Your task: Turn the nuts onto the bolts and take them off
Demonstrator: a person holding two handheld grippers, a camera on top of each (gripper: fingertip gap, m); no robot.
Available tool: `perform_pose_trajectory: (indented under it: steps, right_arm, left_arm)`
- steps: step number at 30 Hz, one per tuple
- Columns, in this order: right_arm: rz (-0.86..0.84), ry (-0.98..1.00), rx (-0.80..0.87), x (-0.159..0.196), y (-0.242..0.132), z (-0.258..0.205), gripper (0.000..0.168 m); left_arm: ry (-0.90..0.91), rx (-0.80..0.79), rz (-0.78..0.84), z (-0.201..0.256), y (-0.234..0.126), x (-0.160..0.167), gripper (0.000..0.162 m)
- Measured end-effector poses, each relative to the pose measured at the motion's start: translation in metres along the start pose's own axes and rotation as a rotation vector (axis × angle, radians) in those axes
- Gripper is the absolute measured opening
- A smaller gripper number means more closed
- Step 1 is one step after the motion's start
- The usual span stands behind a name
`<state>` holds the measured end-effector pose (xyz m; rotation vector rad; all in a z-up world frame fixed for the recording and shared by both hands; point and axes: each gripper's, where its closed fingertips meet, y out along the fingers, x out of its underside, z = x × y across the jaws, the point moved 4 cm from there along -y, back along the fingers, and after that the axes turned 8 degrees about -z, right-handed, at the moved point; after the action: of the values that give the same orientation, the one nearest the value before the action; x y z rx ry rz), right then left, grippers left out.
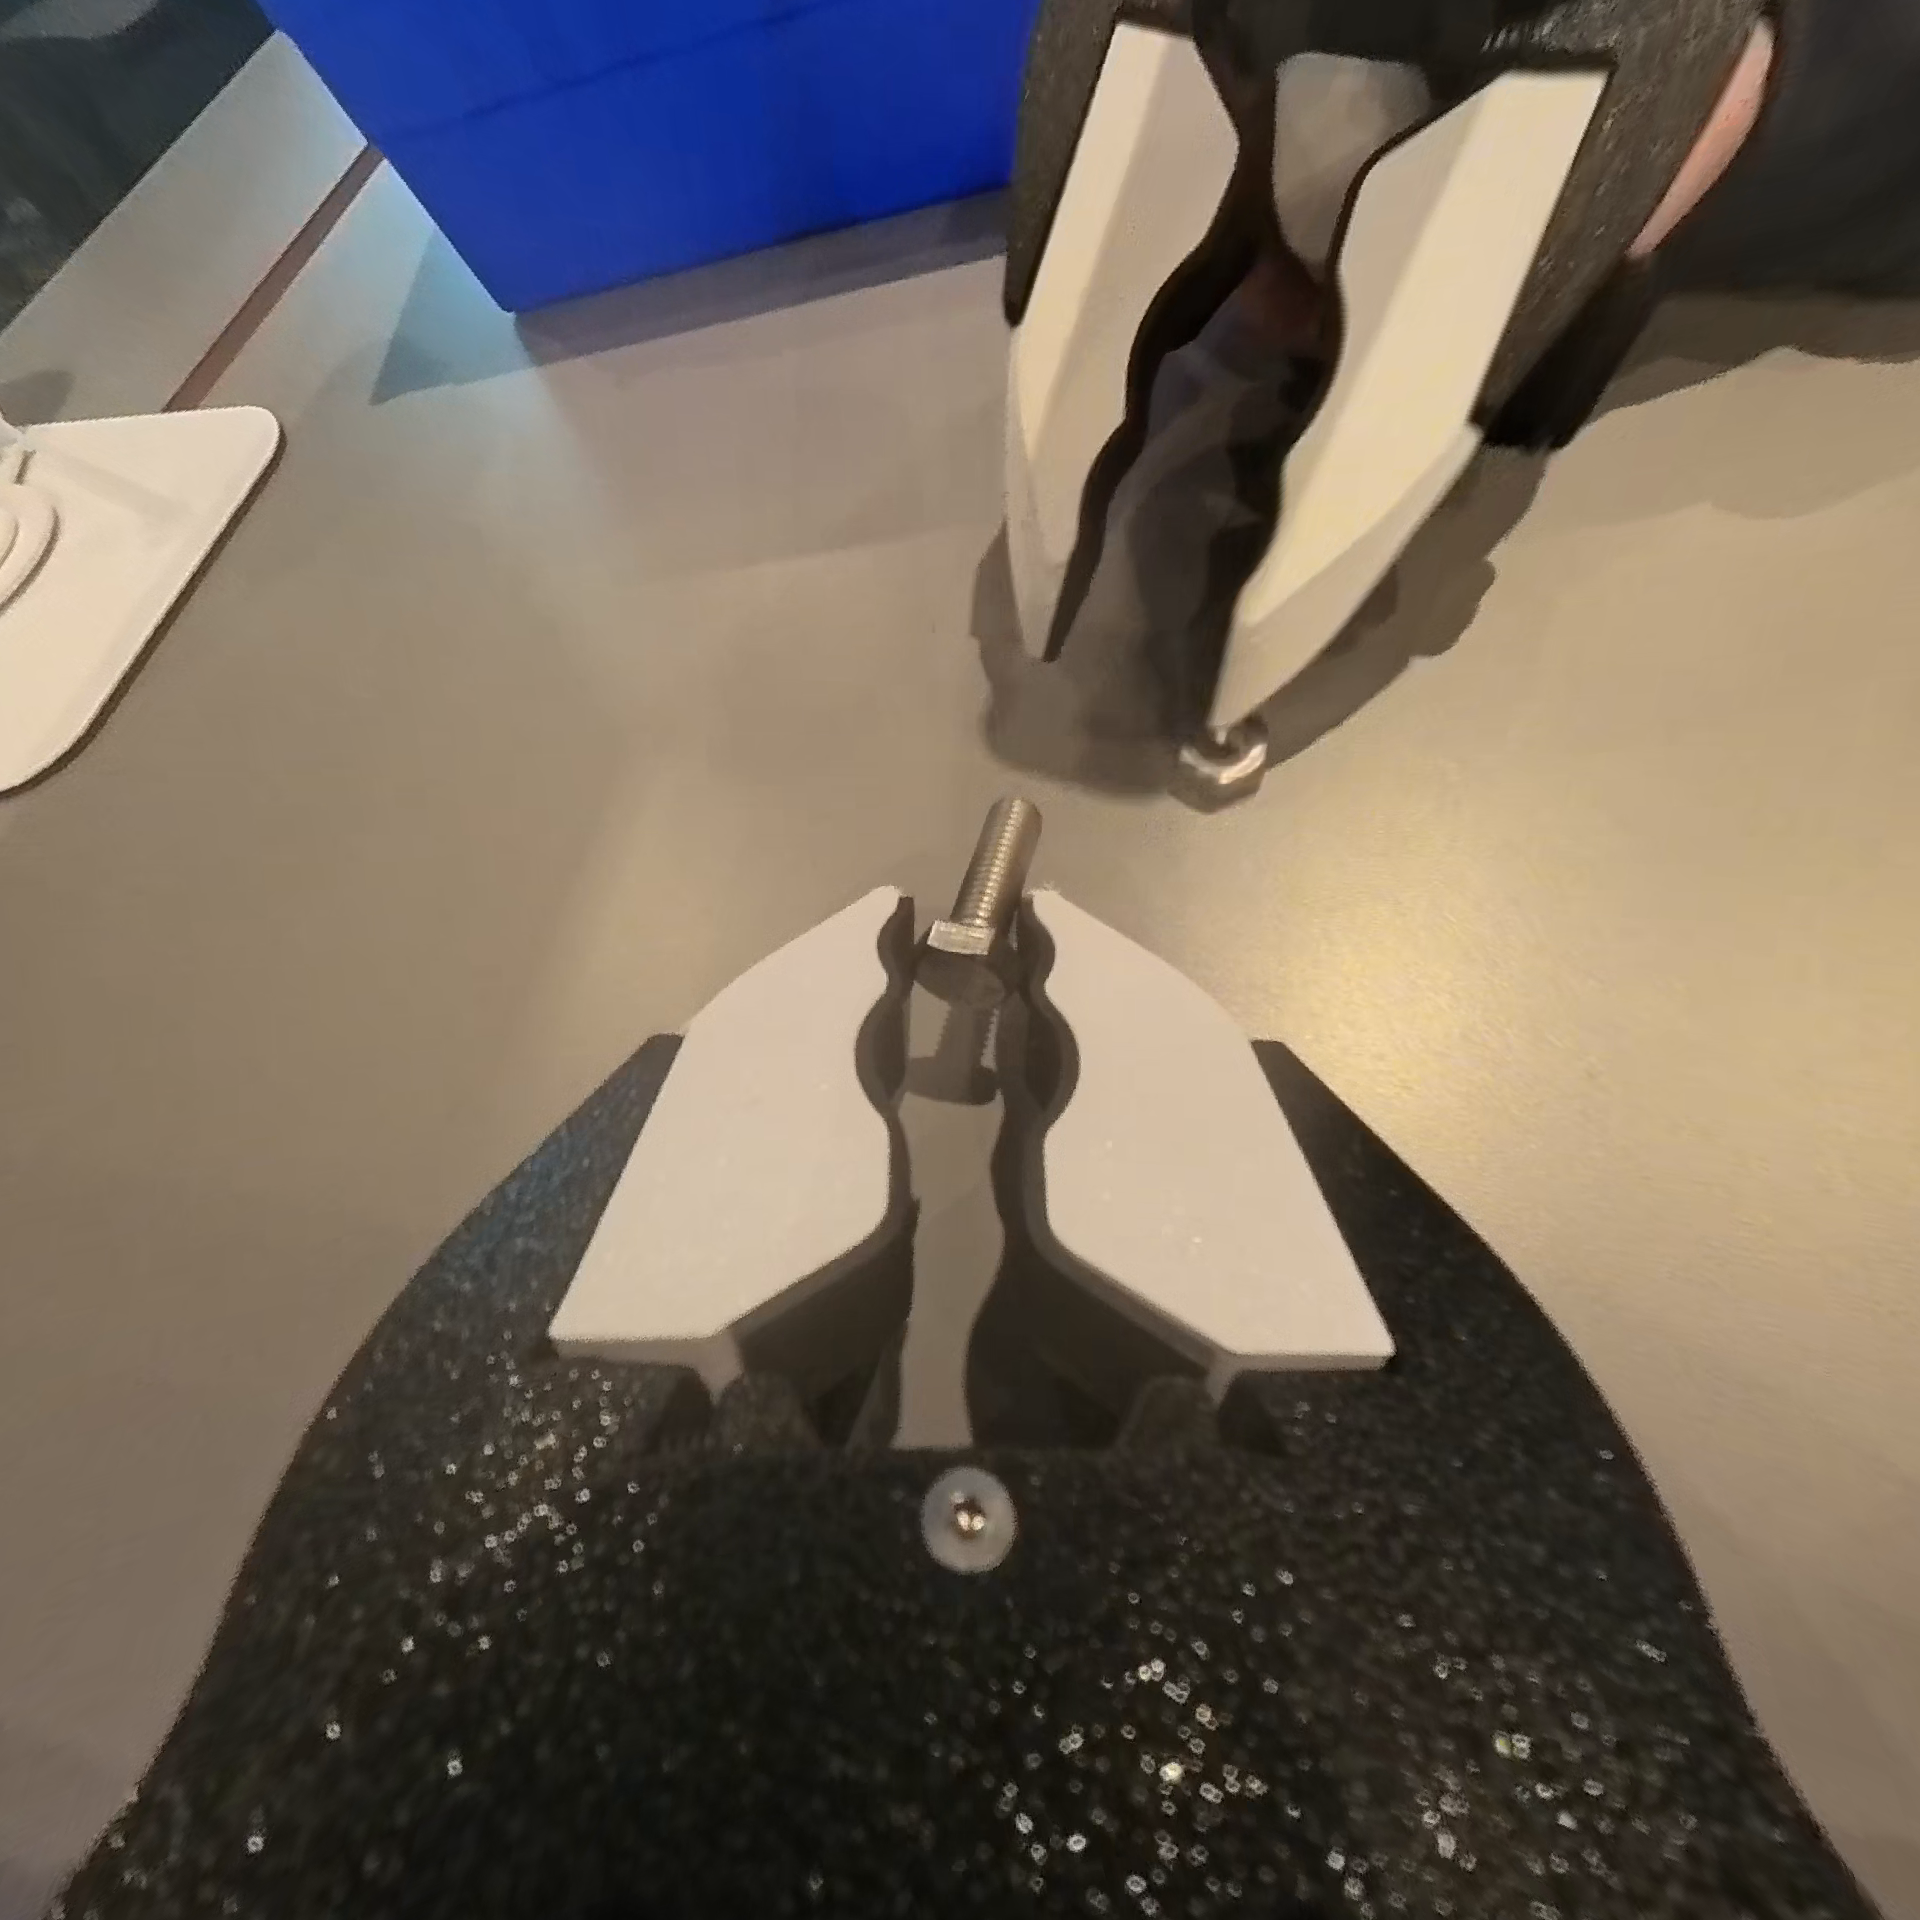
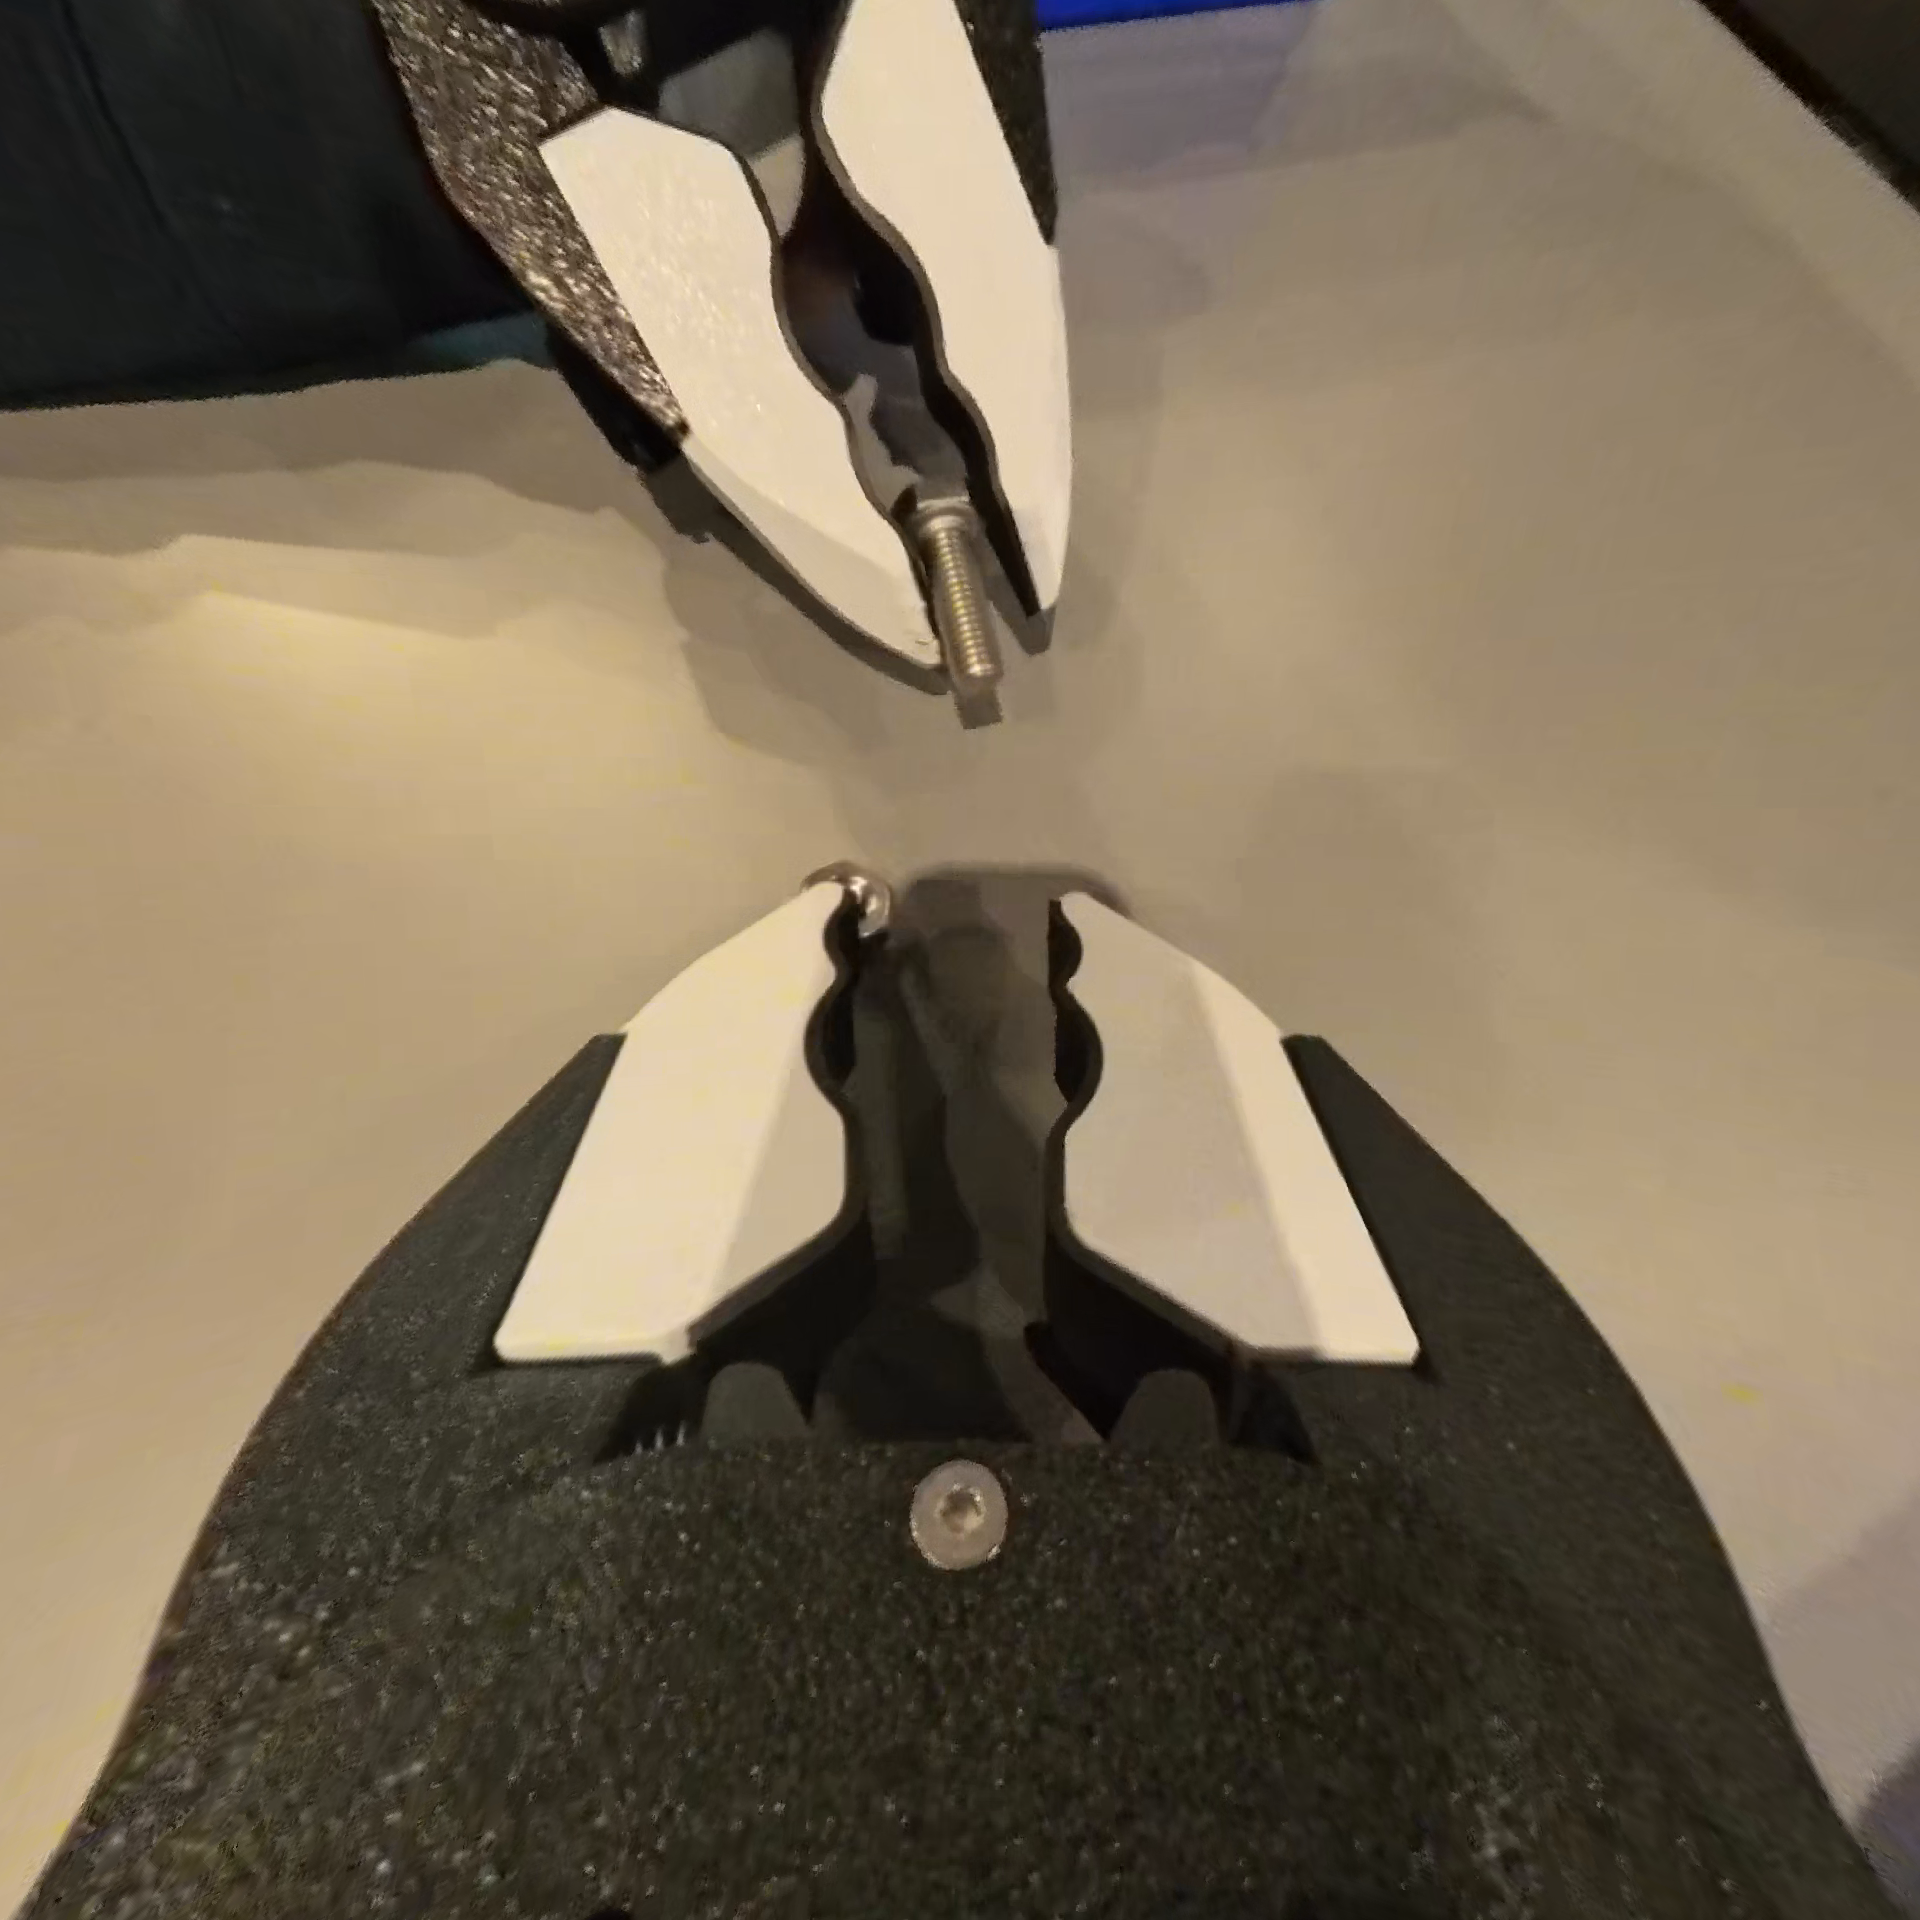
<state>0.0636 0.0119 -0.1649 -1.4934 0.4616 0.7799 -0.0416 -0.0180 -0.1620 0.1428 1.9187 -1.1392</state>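
Observation:
My left gripper is shut on the hex head of a steel bolt, whose threaded shaft points forward just above the grey table. In the right wrist view this gripper comes down from the top with the bolt sticking out of its tips. My right gripper is open, tips down at the table, facing the bolt. A small steel nut lies at the tip of one finger, not clamped. In the right wrist view the nut sits against the left fingertip of the open right gripper.
A blue box stands at the back of the table. A white flat-based stand is at the left edge. A person's dark sleeve reaches in behind the left gripper. About 6 cm separates my left fingertips from my right.

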Motion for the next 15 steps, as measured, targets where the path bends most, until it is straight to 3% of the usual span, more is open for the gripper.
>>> perform_pose_trajectory:
  steps: [4, 15]
  right_arm:
    - [0.040, -0.006, -0.089, -0.001, -0.005, -0.007, 0.038]
    - [-0.039, -0.045, -0.108, -0.010, 0.015, -0.019, 0.034]
  left_arm:
    - [-0.025, 0.001, -0.009, -0.001, 0.000, 0.001, 0.018]
    - [-0.132, 0.031, -0.047, -0.003, 0.001, 0.005, 0.018]
